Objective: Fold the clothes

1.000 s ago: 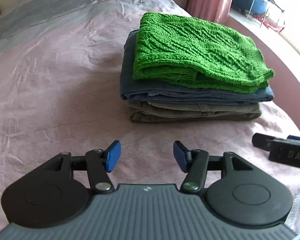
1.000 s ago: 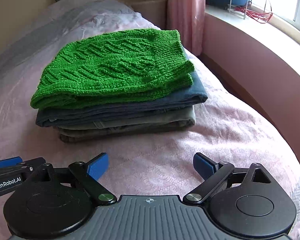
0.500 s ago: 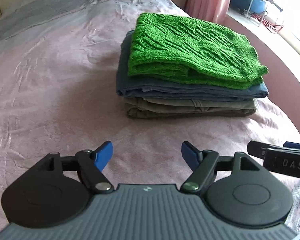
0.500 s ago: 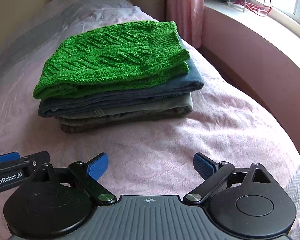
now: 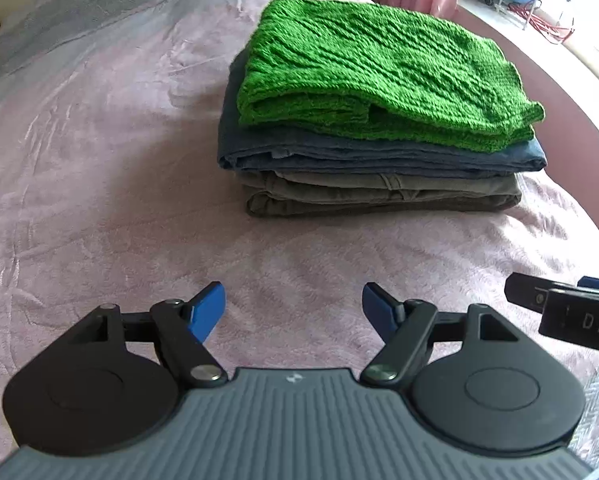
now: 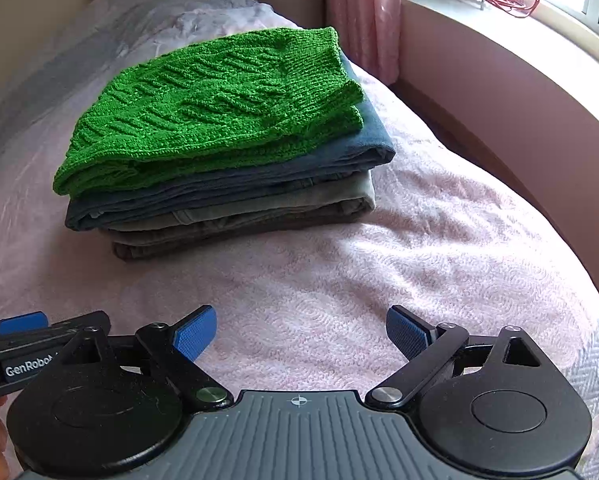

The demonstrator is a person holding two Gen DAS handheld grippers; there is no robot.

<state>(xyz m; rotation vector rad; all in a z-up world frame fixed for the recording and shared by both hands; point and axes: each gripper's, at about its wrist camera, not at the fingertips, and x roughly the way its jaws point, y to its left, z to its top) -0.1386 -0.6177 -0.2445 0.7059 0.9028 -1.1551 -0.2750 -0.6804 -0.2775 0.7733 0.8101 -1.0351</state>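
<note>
The left gripper (image 5: 293,308) and the right gripper (image 6: 301,332) are both hovering over the pink blanket (image 6: 439,248) with blue pads spread wide, holding nothing. The green knitted sweater (image 5: 371,68) is lying folded on the blue garment (image 5: 379,154), above what are perhaps olive trousers (image 5: 379,194), well apart from both grippers.

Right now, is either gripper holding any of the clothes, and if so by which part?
Nothing is held. The left gripper and right gripper are both open and empty above the bedspread, short of the folded stack topped by the green sweater.
</note>
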